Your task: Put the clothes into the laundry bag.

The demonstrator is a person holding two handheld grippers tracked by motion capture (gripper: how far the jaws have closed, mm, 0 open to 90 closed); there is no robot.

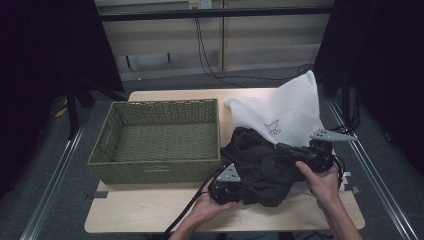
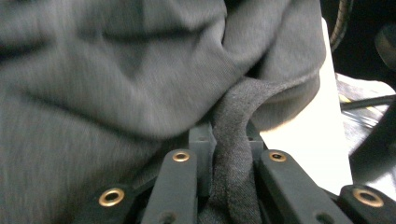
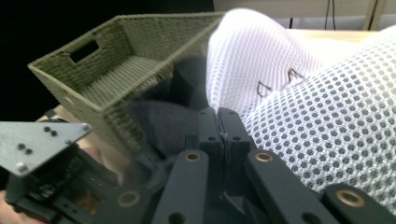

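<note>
Now dark garment (image 1: 260,167) bunched, spilling from mesh bag (image 1: 285,112) toward person.

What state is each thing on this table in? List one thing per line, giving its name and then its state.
Dark garment: crumpled, partly inside the bag.
White mesh bag: mouth open, lying on the table.
Woven basket: upright, empty.
Left gripper: shut on a garment fold.
Right gripper: shut on thin dark fabric.

The garment (image 1: 260,167) is showing as soft, matt, dark knit cloth with a ribbed hem. The bag (image 1: 287,112) is looking like white open mesh fabric. The basket (image 1: 150,172) is appearing as rough woven olive wicker. The table (image 1: 150,212) is reading as smooth pale wood. The grippers' jaws are looking matt black plastic with brass rivets.
</note>
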